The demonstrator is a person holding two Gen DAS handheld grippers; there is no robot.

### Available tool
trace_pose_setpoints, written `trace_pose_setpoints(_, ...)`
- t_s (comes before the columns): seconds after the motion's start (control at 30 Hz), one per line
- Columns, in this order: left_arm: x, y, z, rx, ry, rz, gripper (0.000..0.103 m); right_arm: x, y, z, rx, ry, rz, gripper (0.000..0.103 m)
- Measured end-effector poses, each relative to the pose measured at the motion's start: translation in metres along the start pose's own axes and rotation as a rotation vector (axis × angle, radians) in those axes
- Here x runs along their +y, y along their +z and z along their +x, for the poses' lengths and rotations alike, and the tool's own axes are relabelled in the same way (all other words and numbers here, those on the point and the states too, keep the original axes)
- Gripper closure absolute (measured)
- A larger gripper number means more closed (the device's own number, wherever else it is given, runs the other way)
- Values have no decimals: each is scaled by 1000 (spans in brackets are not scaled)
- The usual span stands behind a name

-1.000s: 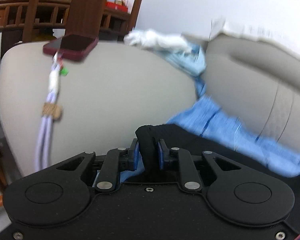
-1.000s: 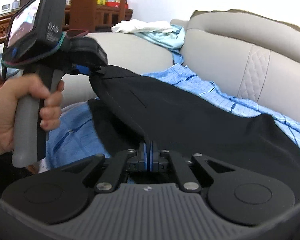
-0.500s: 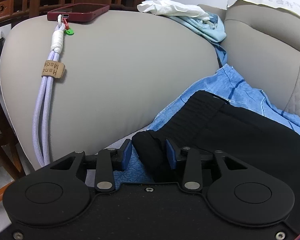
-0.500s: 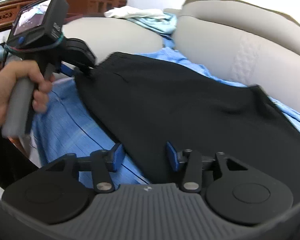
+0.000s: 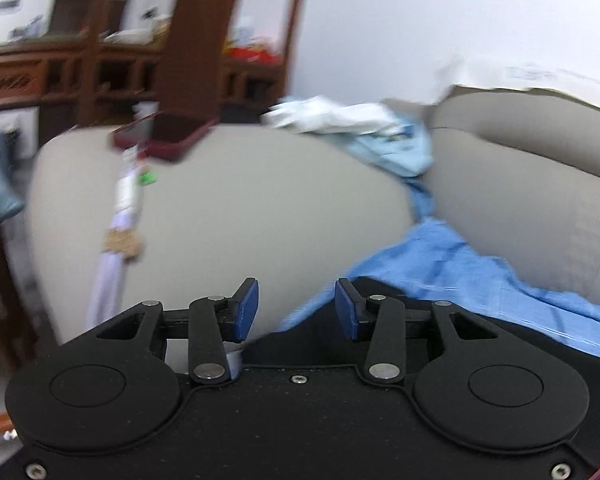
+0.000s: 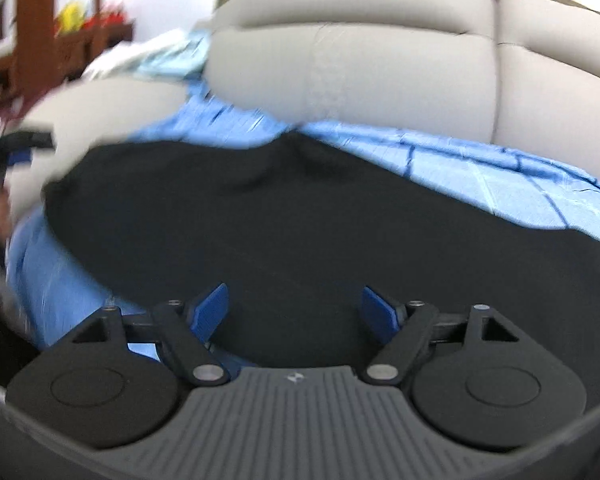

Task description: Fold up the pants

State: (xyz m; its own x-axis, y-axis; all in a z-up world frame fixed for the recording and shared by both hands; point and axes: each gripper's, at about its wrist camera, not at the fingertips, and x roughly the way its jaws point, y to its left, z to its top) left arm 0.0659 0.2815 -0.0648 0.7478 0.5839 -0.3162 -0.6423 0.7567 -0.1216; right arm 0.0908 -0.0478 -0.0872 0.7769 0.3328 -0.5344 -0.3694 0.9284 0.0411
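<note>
Left wrist view: the left tongs (image 5: 296,306) are opening, nothing between the pads, black pants (image 5: 500,332) low at right. On the right wrist view the pants (image 6: 300,220) lie spread on a blue sheet (image 6: 480,168) over the sofa (image 6: 380,72); the right tongs (image 6: 294,312) are opening above them, empty. Soft, limp cloth; likely best pinched at a hem or waistband edge.

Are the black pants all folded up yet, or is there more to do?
Partly. The black pants lie flat on the blue sheet on the sofa, seemingly laid over once. Nothing is in hand: the left gripper and the right gripper are both opening with no cloth pinched. Probably another fold is left, though the blur hides the edges.
</note>
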Motion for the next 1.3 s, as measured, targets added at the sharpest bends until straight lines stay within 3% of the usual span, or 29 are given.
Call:
trace_pose_setpoints(0.1,-25,-3,-3,-12,-103,56,62,-2,30,19,-63,11,44,18)
trace_pose_setpoints(0.2,-55,-8,11,42,-161,118,61,11,56,47,-107,37,13,18)
trace_pose_setpoints(0.27,-71,-14,26,96,-156,141,62,27,67,71,-116,26,-50,21)
trace_pose_setpoints(0.33,-81,-21,44,159,-131,168,62,41,73,100,-79,10,-110,46)
trace_pose_setpoints(0.4,-86,-28,55,208,-97,181,61,49,78,133,12,4,-134,60)
trace_pose_setpoints(0.47,-88,-32,62,225,-64,197,61,48,77,157,63,-35,-127,62)
trace_pose_setpoints(0.6,-93,-38,66,210,-43,235,59,28,84,181,29,-138,-105,68)
trace_pose_setpoints(0.77,-97,-40,69,195,-29,249,57,-2,94,188,-8,-99,-107,64)
trace_pose_setpoints(0.8,-96,-40,69,193,-29,247,57,-9,95,185,-4,-87,-98,63)
trace_pose_setpoints(0.9,-94,-39,68,192,-37,237,56,-28,96,158,-51,-122,-47,40)
trace_pose_setpoints(1.03,-92,-39,68,192,-39,232,54,-73,66,92,-119,-172,33,36)
trace_pose_setpoints(1.13,-94,-40,68,187,-25,252,53,-113,22,39,-127,-316,100,36)
trace_pose_setpoints(1.3,-96,-41,68,182,-10,259,50,-203,-56,-36,-63,-590,323,33)
